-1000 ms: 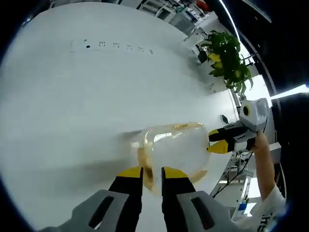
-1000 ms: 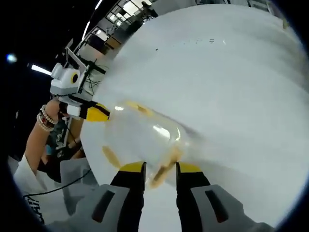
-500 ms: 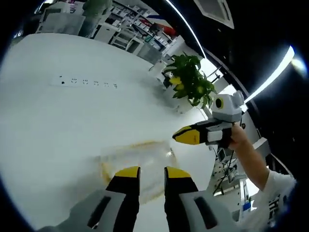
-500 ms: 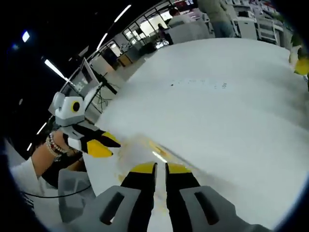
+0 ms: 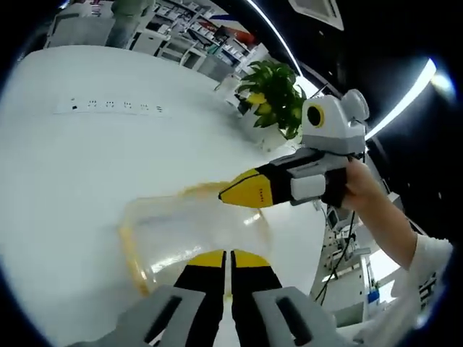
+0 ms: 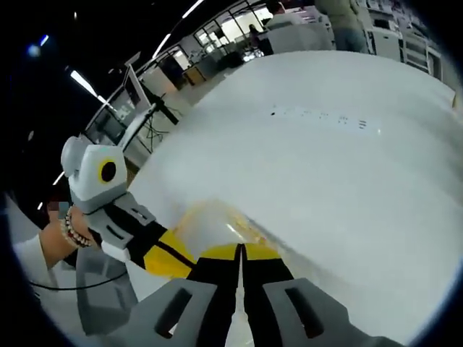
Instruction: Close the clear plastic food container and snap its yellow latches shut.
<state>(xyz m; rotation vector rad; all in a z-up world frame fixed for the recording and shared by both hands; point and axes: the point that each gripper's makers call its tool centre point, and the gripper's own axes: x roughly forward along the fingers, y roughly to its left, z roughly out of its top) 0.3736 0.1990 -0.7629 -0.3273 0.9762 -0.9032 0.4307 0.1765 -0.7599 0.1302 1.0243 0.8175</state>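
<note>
Both grippers' jaws closed at container (image 5: 192, 231); plant (image 5: 275, 94) in left gripper view

Clear glossy plastic container (image 5: 192, 230) with yellow trim on a smooth, matt white table (image 5: 87, 159).

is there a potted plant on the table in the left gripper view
Yes, a leafy green plant stands at the far edge of the white table, beyond the clear container.
</note>
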